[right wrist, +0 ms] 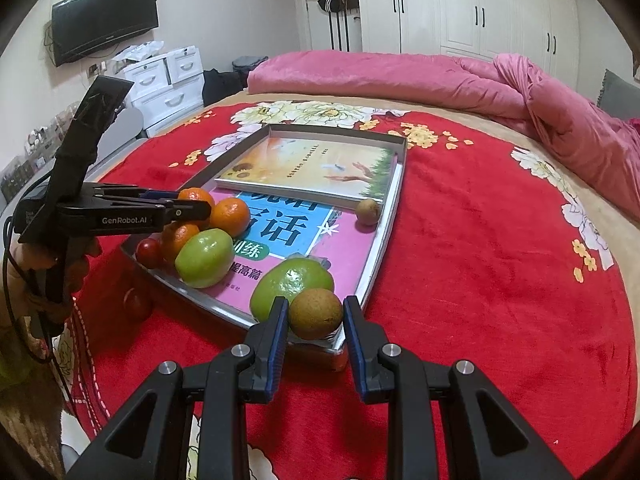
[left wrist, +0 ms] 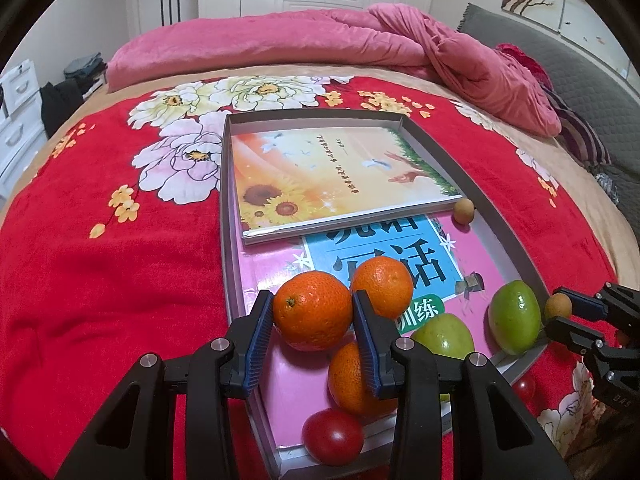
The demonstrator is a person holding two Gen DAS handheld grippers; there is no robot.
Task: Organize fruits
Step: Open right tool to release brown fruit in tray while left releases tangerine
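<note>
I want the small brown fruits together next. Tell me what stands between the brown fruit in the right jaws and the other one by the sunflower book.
Nothing visible: bare pink book cover lies between held brown fruit and far one.

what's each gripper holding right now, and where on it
The left gripper clamps an orange across its sides. The right gripper clamps a small brown fruit across its sides.
</note>
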